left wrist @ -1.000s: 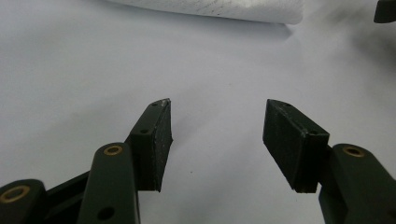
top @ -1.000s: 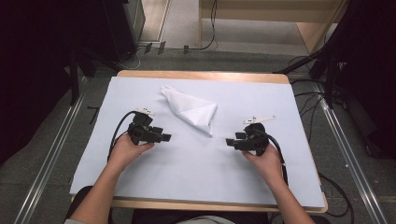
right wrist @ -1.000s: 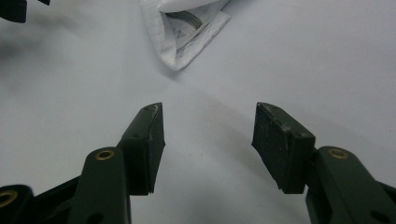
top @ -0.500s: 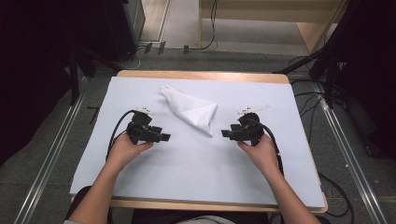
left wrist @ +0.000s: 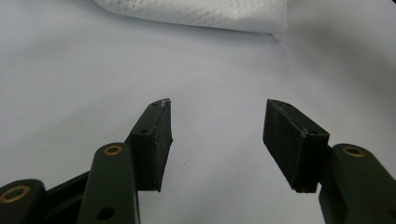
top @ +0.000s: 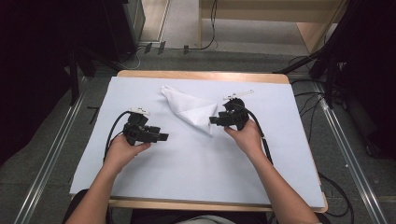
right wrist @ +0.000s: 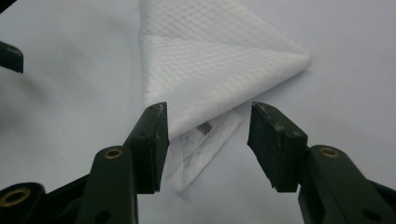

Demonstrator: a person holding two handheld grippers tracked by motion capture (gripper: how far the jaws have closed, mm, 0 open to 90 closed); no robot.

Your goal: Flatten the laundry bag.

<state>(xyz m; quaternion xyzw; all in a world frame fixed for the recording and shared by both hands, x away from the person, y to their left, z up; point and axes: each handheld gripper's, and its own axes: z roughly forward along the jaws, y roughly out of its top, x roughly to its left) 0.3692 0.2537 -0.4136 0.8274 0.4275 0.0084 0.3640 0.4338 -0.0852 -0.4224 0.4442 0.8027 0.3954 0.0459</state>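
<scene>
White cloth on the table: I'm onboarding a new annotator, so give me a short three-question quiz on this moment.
1. True or false: the right gripper is clamped on the white cloth.
2. Which gripper is nearer the cloth? A) left B) right
3. What lies between the left gripper's jaws?

Key:
1. False. Its jaws have just been closing a little, yet they stand open, with the cloth's corner between them and not pressed.
2. B. In the high view the right gripper sits at the cloth's near corner.
3. Nothing but the bare white table cover; the cloth lies farther ahead.
</scene>
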